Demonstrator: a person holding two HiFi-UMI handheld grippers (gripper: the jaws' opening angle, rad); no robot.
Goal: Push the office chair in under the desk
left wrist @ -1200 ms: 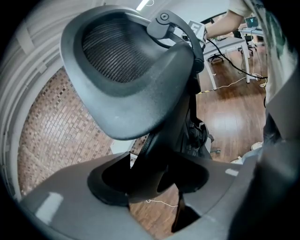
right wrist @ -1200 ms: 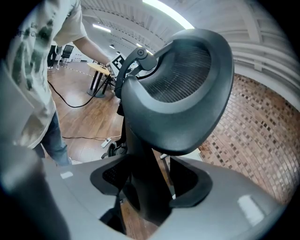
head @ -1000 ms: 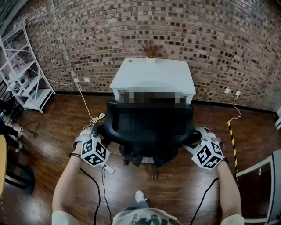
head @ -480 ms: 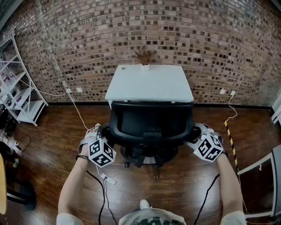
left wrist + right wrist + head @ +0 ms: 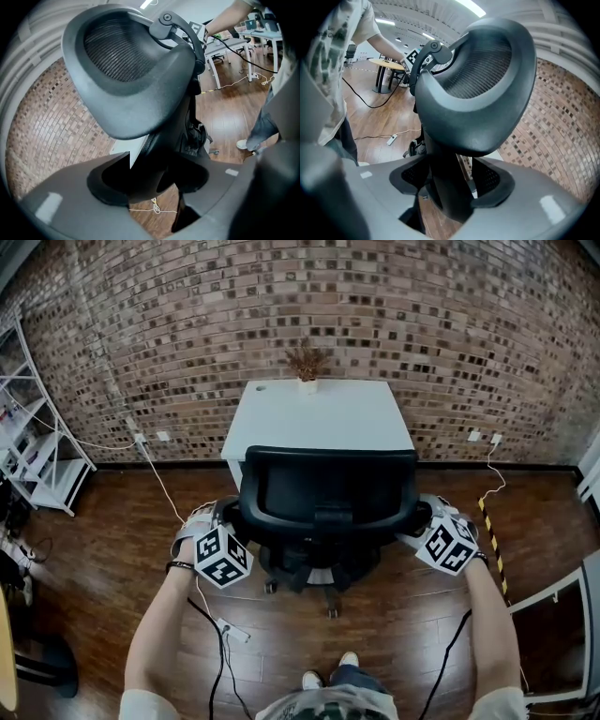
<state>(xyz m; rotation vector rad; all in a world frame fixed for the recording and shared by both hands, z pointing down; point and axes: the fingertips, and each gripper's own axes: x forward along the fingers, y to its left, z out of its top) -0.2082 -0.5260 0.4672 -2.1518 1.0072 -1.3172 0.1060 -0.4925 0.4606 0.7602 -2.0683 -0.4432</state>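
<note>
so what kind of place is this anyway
Likely an office or shared workspace: a white desk stands against a brick wall, with a black office chair in front of it, and more desks show further back in the left gripper view.

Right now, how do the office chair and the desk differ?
The office chair is black with a mesh back; the desk is white with a flat top. The office chair stands out on the wood floor; the desk backs onto the brick wall. Both sit in line.
</note>
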